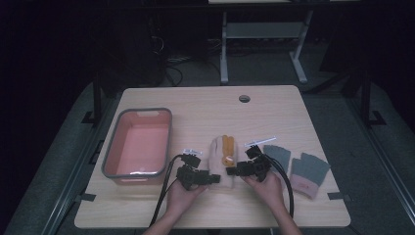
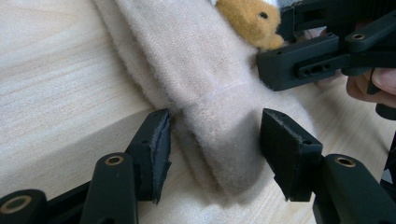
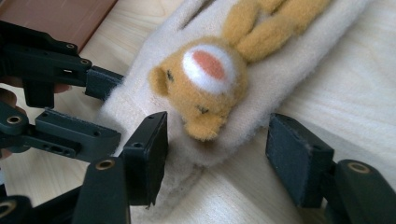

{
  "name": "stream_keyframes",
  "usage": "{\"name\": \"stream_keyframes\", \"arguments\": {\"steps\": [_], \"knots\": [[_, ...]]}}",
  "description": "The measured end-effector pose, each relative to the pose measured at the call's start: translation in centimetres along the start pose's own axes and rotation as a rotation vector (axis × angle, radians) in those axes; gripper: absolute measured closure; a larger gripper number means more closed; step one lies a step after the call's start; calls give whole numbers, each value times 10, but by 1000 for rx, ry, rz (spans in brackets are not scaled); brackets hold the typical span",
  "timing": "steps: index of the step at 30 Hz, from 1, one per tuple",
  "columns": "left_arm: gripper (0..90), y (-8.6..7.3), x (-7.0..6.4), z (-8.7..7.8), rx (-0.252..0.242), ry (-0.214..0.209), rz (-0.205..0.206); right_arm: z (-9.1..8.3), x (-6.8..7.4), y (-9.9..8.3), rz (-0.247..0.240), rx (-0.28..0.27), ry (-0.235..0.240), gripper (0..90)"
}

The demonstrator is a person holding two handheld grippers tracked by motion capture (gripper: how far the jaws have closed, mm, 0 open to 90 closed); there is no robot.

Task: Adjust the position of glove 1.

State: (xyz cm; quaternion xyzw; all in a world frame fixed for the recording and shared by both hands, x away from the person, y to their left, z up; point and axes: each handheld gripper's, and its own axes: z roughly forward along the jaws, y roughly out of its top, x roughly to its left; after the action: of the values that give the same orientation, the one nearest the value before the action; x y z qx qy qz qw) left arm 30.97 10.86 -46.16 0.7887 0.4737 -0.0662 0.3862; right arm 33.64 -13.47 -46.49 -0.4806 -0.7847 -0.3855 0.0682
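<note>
Both my jaws spread around cream glove point(image 1: 219, 155) cuff, not pinching | risk: left gripper point(image 2: 215, 154) probably nips one layer, fabric slips | right gripper point(image 3: 217, 154) snags bear patch point(image 3: 205, 81)

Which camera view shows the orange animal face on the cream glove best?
The right gripper view: the orange animal face lies close and whole on the cream glove. The left gripper view catches only its edge; the high view shows a small orange patch.
</note>
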Motion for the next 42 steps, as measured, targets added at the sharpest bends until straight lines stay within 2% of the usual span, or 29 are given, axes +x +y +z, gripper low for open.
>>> {"name": "stream_keyframes", "arguments": {"steps": [2,3,6,7,13,15,19,25,31,36,40,42], "knots": [[448,0,0,0,3,-5,0,0,-1,-1,5,-8,5,411],[468,1,0,1,4,-9,-1,0,-1,-2,38,-11,12,435],[478,2,0,2,16,-8,10,0,0,-3,49,-17,10,447],[490,3,0,2,21,-8,13,1,0,-4,67,-18,24,474],[522,4,0,3,27,-11,12,3,0,-4,93,-24,41,514],[540,5,1,3,33,-18,9,7,3,-7,112,-52,44,558],[558,7,3,4,45,-27,11,9,5,-9,127,-67,42,588],[580,8,4,5,47,-36,11,11,2,-10,183,-74,82,633],[623,10,6,7,50,-63,-2,14,1,-13,199,-96,98,683],[642,10,7,6,41,-69,-7,14,-1,-14,211,-100,117,706],[657,11,9,6,30,-97,-37,12,0,-13,189,-101,115,754],[660,11,10,6,29,-104,-38,11,0,-13,187,-102,120,762]]}}
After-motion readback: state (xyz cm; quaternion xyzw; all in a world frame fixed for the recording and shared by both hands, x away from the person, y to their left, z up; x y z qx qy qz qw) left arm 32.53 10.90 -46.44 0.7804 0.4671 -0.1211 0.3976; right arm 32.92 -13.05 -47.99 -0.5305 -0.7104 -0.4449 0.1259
